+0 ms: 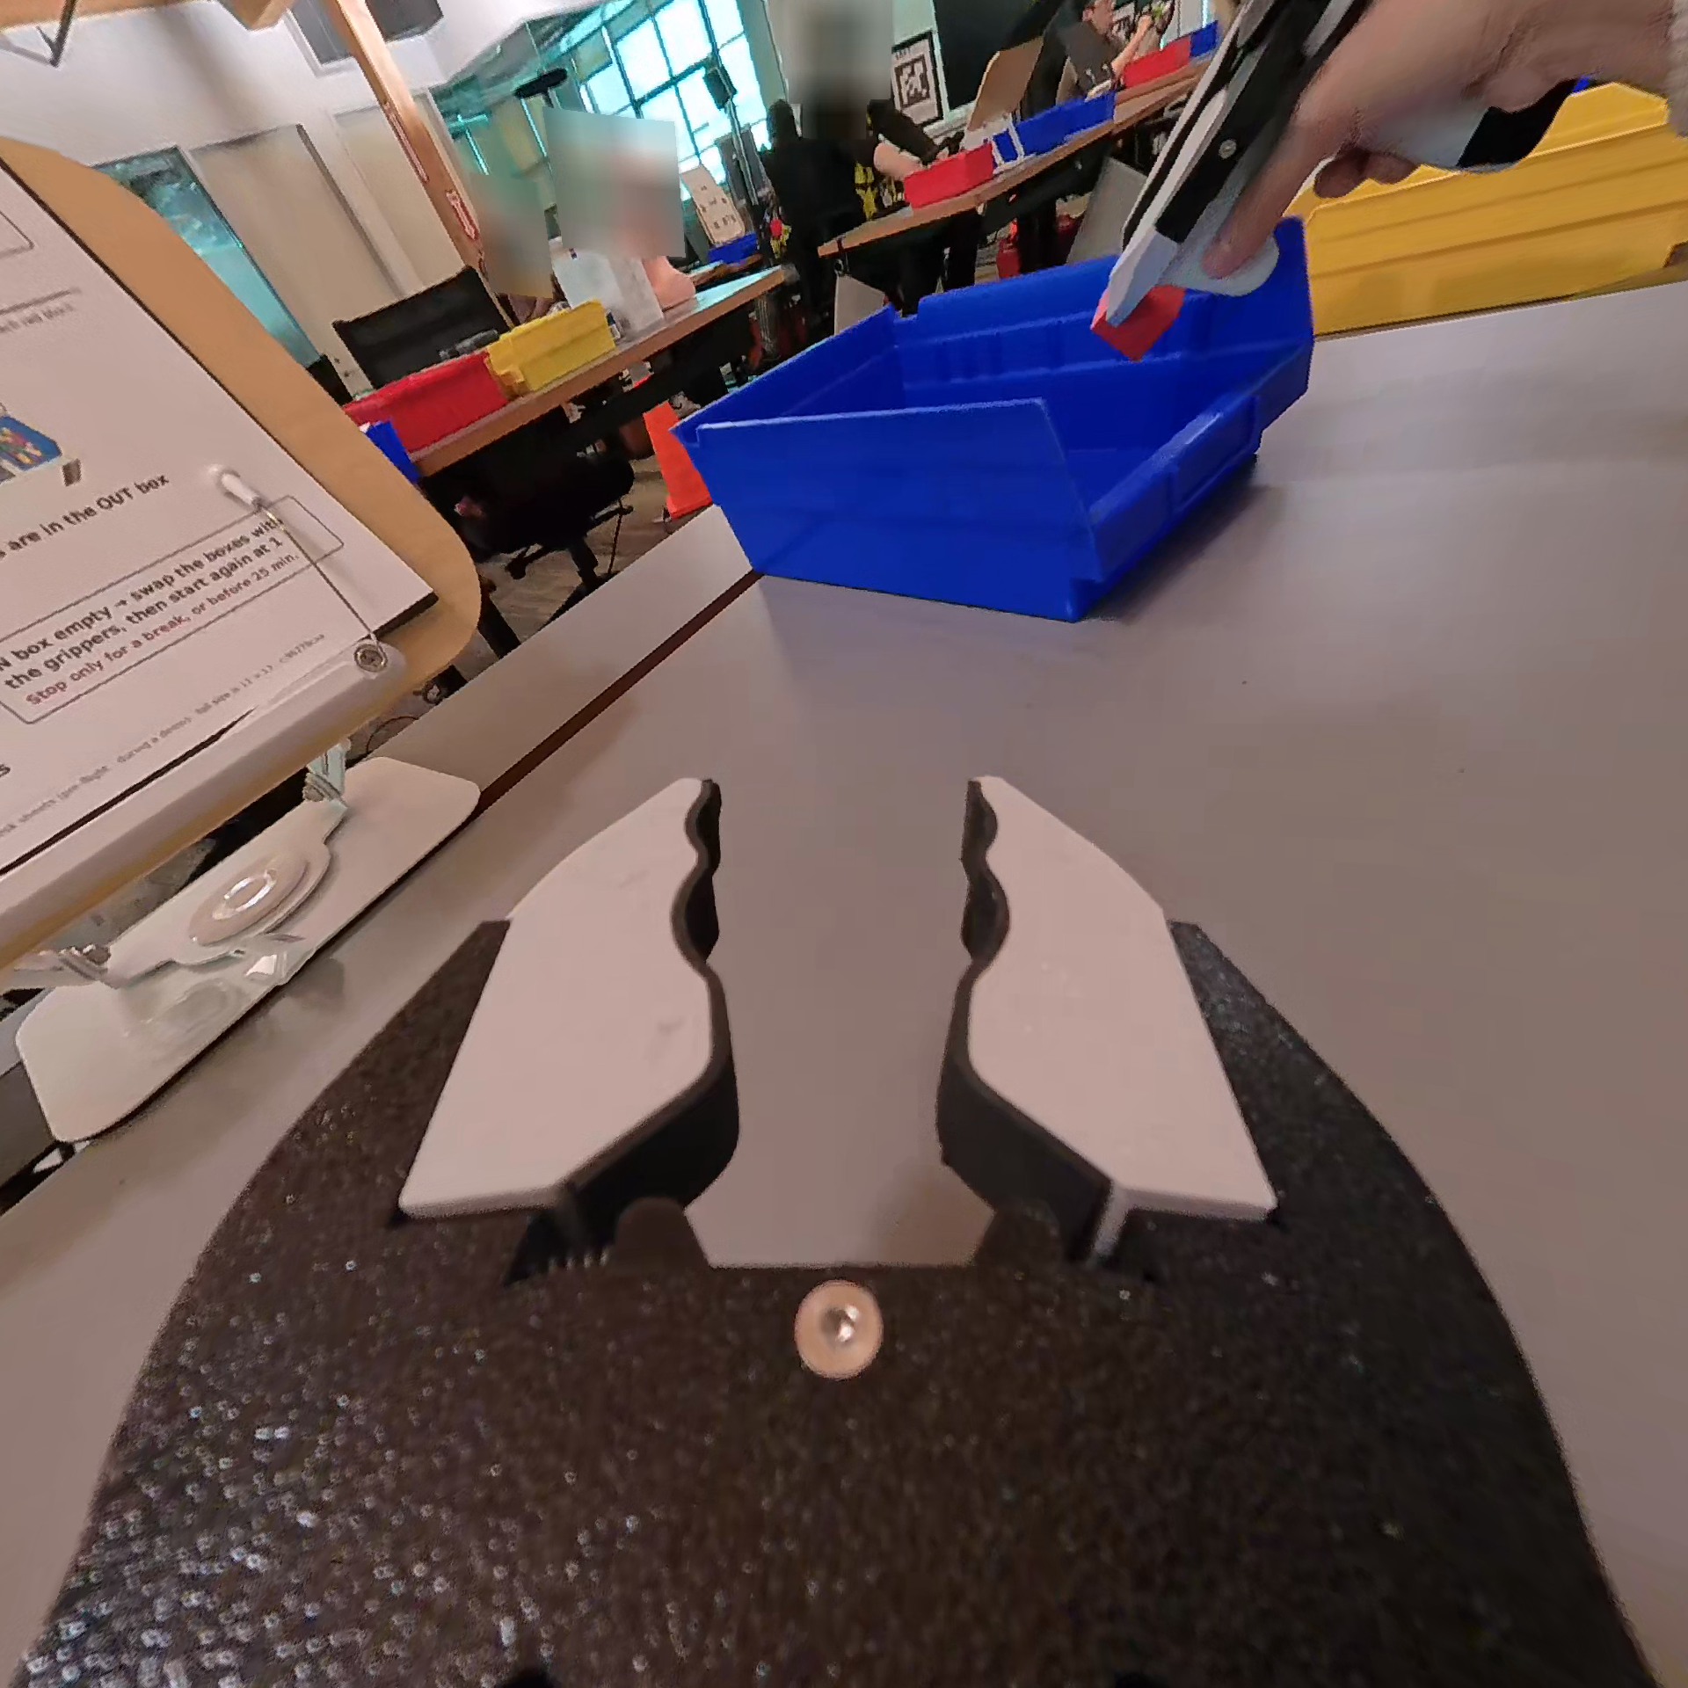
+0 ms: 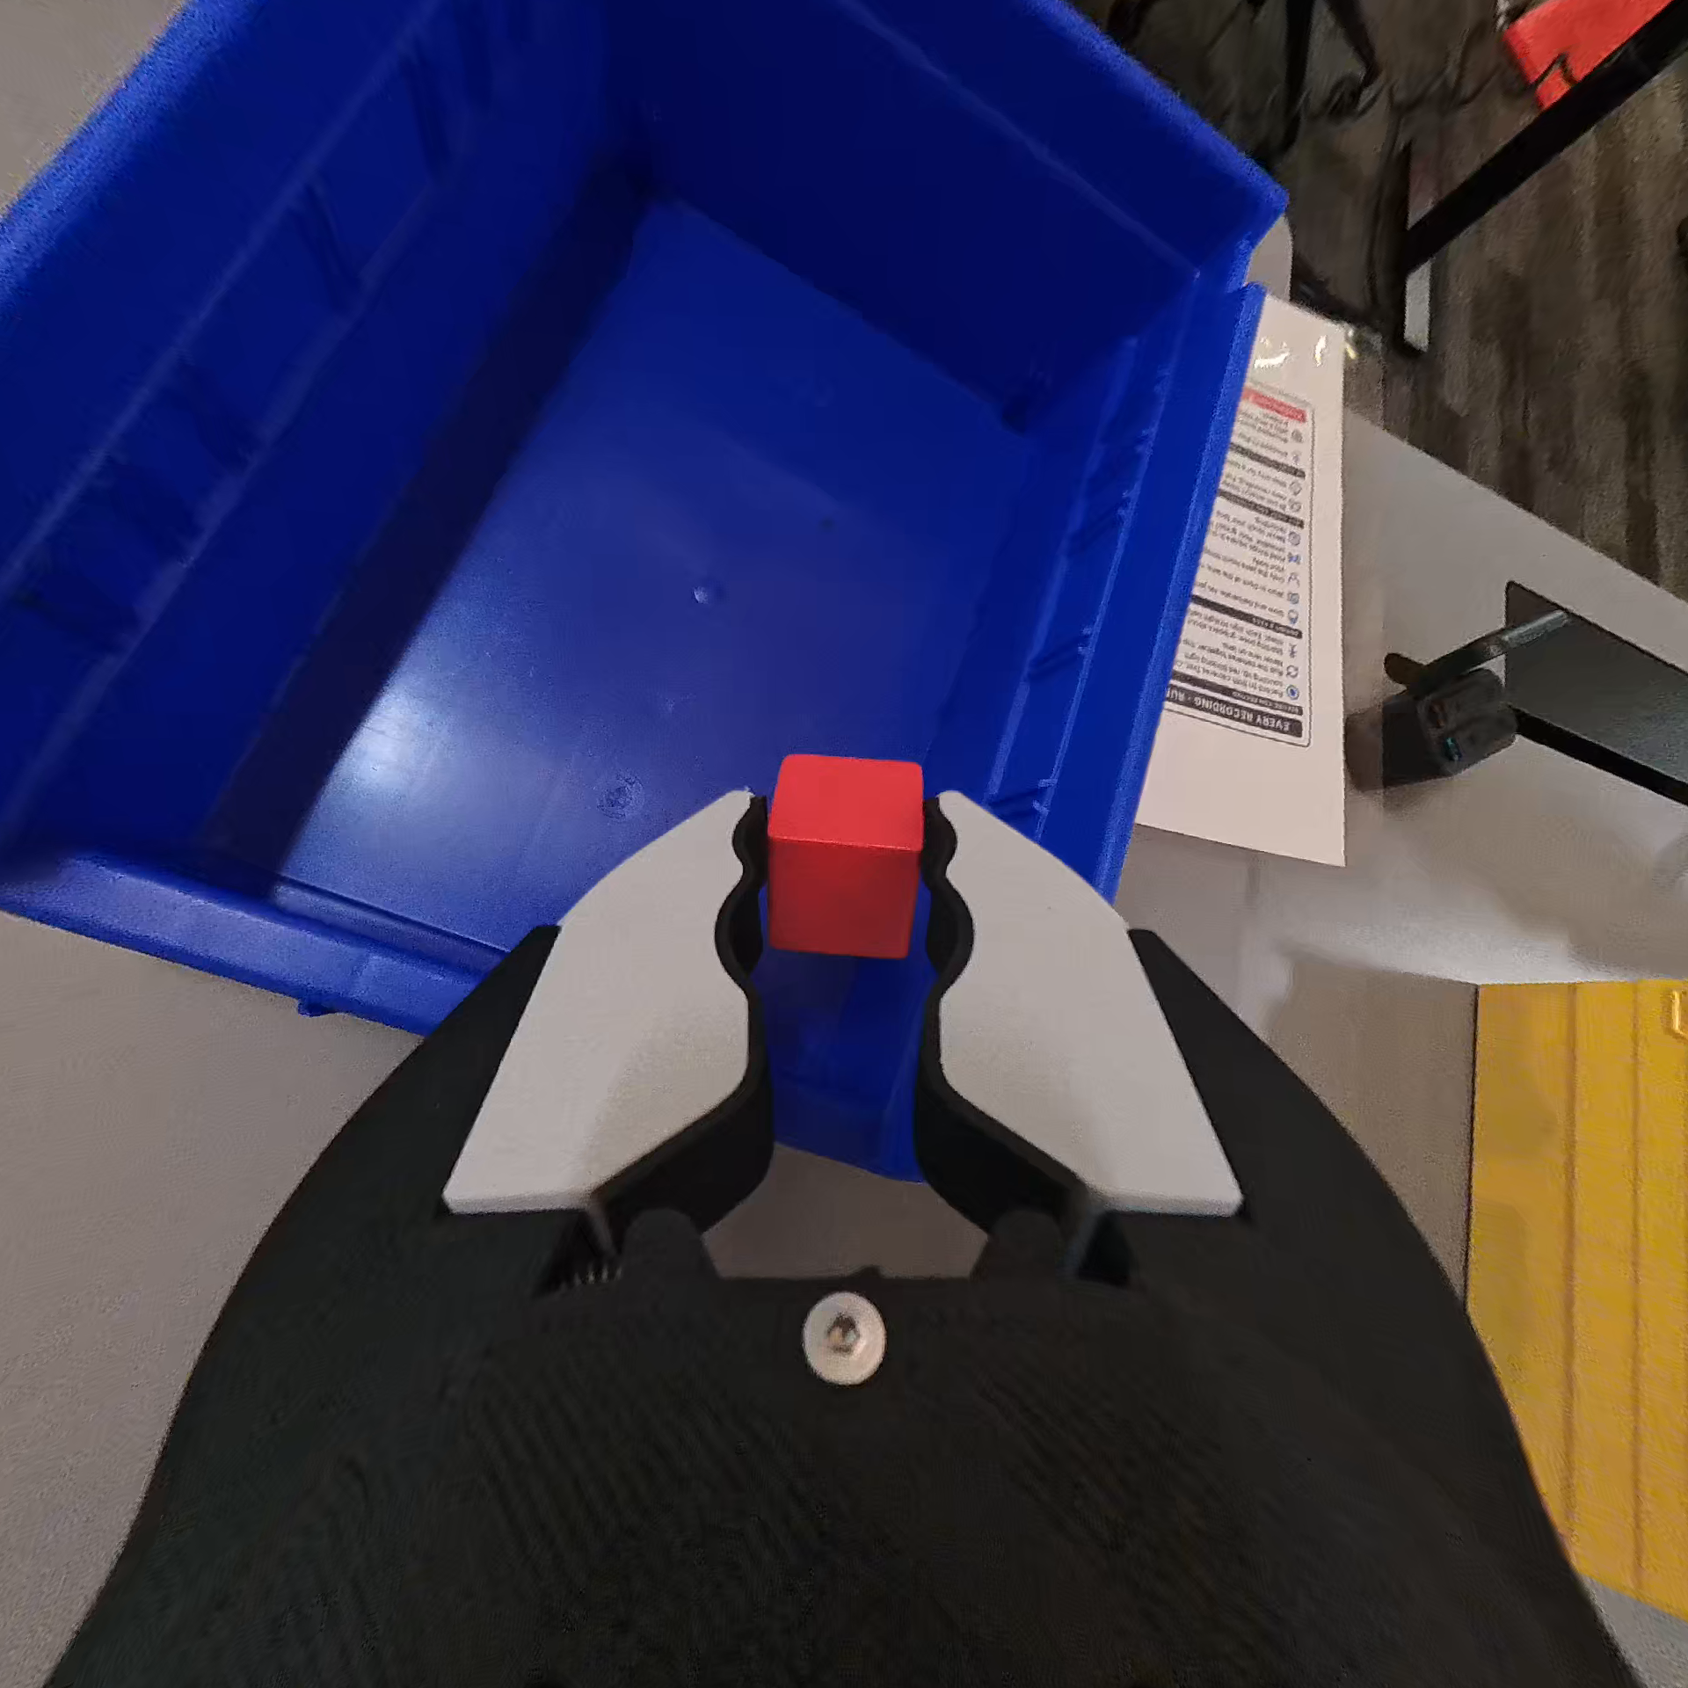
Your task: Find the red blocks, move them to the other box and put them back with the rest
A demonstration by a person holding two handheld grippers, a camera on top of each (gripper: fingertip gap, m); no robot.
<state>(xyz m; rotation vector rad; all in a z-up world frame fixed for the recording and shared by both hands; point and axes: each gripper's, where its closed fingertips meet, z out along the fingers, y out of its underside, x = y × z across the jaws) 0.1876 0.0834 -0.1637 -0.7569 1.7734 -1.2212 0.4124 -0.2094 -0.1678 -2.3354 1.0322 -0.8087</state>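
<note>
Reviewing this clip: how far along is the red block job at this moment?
Early on. Done: nothing visible; the blue box shows a bare floor, no blocks in it. In hand: the right gripper pinches a red block above the box's near corner, not yet released. The left gripper is open and empty over the table. Left: dropping this block, any others, then returning them.
</note>
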